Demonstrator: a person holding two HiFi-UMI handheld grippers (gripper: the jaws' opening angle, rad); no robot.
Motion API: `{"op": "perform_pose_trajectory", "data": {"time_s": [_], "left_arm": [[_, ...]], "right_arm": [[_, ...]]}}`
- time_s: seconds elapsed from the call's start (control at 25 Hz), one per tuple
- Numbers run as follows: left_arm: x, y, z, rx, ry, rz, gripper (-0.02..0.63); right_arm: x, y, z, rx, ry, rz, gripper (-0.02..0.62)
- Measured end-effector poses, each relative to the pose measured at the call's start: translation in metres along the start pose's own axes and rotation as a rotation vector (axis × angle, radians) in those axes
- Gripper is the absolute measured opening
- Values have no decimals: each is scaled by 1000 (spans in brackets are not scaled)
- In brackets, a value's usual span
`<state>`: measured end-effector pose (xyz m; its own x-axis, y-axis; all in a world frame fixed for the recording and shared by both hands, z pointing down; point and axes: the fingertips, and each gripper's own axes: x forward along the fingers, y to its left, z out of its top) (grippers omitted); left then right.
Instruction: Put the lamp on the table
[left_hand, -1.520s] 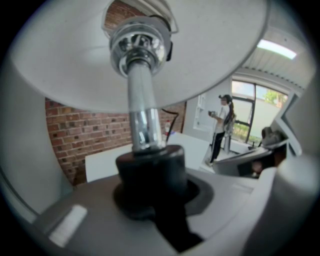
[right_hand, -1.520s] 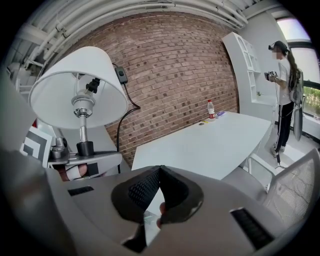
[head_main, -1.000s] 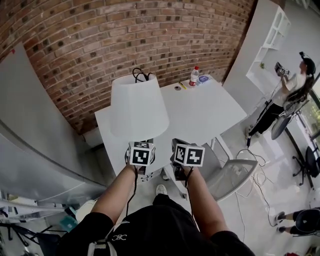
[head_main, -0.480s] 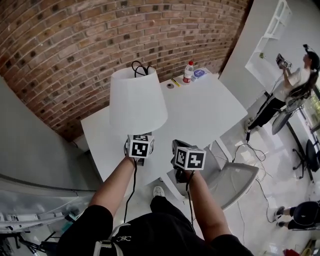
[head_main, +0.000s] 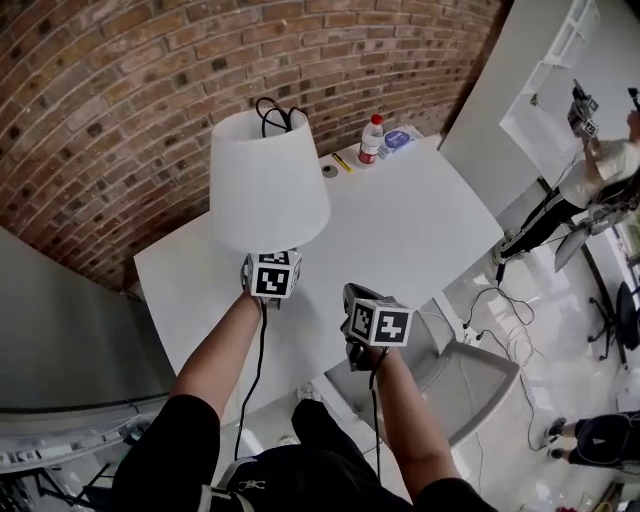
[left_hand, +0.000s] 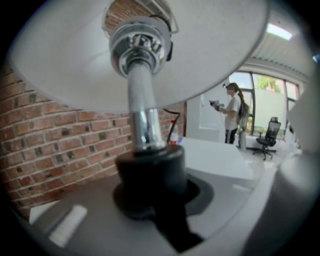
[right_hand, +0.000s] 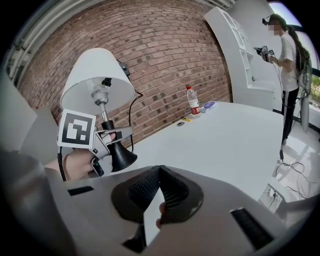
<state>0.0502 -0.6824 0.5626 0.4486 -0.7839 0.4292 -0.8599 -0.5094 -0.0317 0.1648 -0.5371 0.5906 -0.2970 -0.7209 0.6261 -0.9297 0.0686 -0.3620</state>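
The lamp has a white cone shade (head_main: 268, 180), a chrome stem (left_hand: 142, 115) and a black flared base (left_hand: 150, 175). My left gripper (head_main: 272, 265) is shut on the lamp just above that base and holds it upright over the near left part of the white table (head_main: 400, 230). In the right gripper view the lamp (right_hand: 97, 75) and the left gripper (right_hand: 102, 142) show at the left, the base (right_hand: 120, 155) low over the tabletop (right_hand: 215, 145); I cannot tell whether it touches. My right gripper (head_main: 355, 300) hangs beside it, shut and empty (right_hand: 160, 172).
At the table's far end stand a water bottle (head_main: 370, 138), a blue object (head_main: 398, 138), a tape roll (head_main: 328, 170) and a yellow pen (head_main: 343, 162). A brick wall (head_main: 150, 90) backs the table. A grey chair (head_main: 460, 370) stands near right. A person (head_main: 610, 170) stands by white shelves.
My left gripper has carried the lamp forward, from the table's near edge to over the tabletop. The right gripper trails behind it, still shut.
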Motion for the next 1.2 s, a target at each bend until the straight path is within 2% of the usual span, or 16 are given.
{"op": "perform_pose_trajectory", "data": {"time_s": [0.12,0.48,0.92,1.2], "left_arm": [[32,7,11,14,-28,8,66],[111,52,16,25,-32,71,66],[181,117,-4,24,-72,202,66],[202,121,8,65,-139,222,66]], "right_arm": [[22,-14,3,11,18,10,-3],[72,-48,8,41,46,21,-3],[88,-85,7,87,22,-11,-3],[97,-96,9,97,23,-17,-3]]}}
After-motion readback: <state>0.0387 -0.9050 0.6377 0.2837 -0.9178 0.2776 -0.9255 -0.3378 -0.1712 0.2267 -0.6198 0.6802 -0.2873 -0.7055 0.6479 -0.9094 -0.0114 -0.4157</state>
